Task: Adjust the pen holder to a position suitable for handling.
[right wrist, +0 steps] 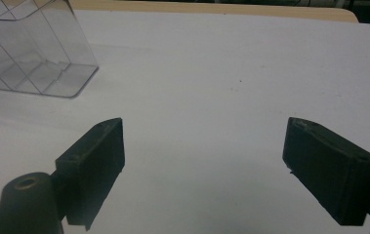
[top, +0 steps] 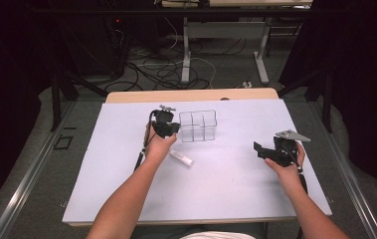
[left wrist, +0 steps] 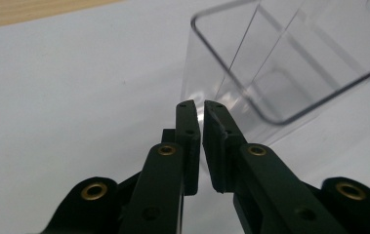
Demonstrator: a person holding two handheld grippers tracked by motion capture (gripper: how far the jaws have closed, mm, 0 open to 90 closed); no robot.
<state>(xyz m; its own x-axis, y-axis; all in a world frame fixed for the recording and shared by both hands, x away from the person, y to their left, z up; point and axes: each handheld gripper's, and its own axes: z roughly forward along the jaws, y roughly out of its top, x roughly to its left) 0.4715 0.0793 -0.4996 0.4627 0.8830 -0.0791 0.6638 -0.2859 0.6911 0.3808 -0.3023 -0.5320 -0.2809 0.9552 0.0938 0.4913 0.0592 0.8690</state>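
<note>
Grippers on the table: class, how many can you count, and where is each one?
2. The left gripper sits at the clear divided box's left wall, jaws nearly closed on that wall. The right gripper hangs open over the bare white mat, right of the box.

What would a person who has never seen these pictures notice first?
Probably the clear plastic box with compartments, standing near the middle of the white table. The left hand-held gripper has its jaws nearly closed right at the box's wall. The right hand-held gripper is wide open over bare table, and a small white stick lies near the left hand.
</note>
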